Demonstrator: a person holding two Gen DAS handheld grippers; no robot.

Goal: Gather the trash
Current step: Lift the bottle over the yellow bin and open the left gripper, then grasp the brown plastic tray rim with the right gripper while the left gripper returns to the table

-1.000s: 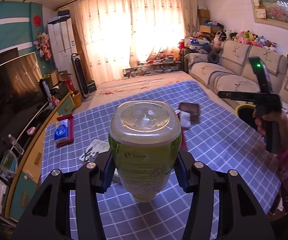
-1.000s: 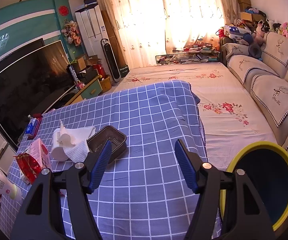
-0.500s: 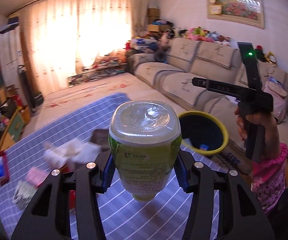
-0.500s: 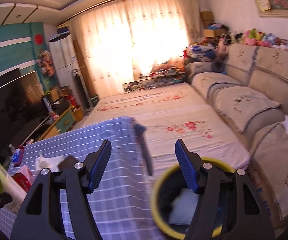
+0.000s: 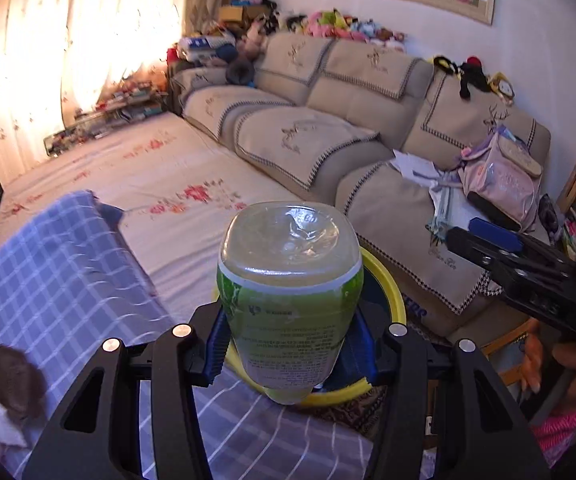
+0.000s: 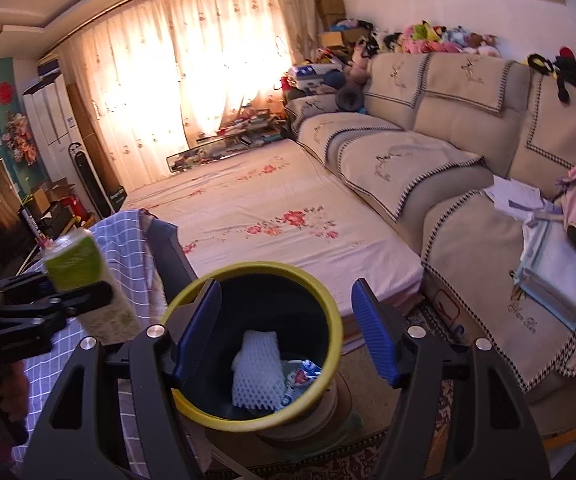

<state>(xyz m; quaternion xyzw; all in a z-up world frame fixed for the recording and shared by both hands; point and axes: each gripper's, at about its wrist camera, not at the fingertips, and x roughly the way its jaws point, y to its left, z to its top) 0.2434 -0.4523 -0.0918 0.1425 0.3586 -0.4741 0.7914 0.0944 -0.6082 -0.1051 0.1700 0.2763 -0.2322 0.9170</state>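
Gripping a plastic bottle [image 5: 290, 300] with the left tongs [image 5: 290, 340], blue ribbed pads pressed on both label sides, base toward the camera and neck end downward. Holding it in the air at the edge of the checked surface [image 5: 48, 280], in front of the near rim of the bin [image 5: 388, 276]; cannot tell whether already above the opening. Keeping the right tongs [image 6: 286, 328] open and empty, just above the mouth of the bin.

Possible to go wrong from here:
- Letting go too early: likely to strike the yellow rim, bounce, and roll onto the patterned carpet or back onto the cloth.
- Slipping before release: glossy green label, rounded shoulders, grip only on a narrow band of the body.
- Knocking against the right tongs, standing close over the same opening; better to draw them aside first.
- Tipping the bin, probably light, if hit on one side of the rim.

Materials and shapes:
- Bottle: clear, thin plastic, squarish body with soft corners, moulded dimpled base, wrapped in a shiny green and pale label; apparently empty, so light and springy.
- Bin: round, dark inside, thick smooth yellow lip.
- Inside it: a white foam net [image 6: 256, 368], soft and honeycombed, beside a crinkled wrapper [image 6: 302, 372].
- Surface cloth: thin blue-white checked fabric, hanging loose at the corner.
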